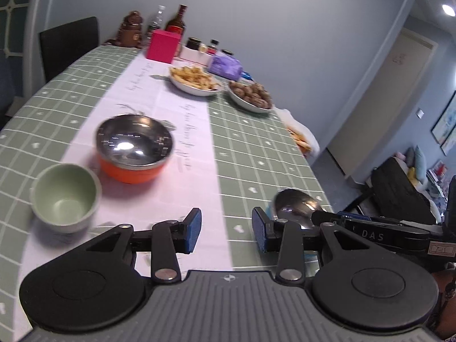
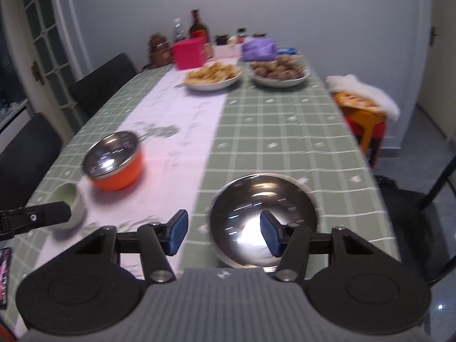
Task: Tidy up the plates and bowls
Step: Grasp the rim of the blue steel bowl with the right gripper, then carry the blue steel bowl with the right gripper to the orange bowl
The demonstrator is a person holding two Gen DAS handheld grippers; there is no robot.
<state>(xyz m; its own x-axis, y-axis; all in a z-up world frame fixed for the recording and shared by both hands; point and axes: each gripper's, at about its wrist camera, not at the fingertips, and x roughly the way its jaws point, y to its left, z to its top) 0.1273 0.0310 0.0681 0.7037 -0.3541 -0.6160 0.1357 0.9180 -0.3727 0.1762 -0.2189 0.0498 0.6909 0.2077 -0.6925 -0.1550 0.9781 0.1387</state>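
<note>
On the counter [image 2: 285, 131] with its green checked cloth, the steel bowl [image 2: 263, 219] sits near the front edge beneath the right tool [image 2: 223, 235], whose pads are spread and empty, as are the left tool's [image 1: 226, 229]; light, stiff and slippery, it is best pinched at the rim.

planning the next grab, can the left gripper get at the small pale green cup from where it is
Probably yes. The left gripper is open and empty, and the small pale green cup stands upright just off to its left on the table runner, with nothing between them.
</note>
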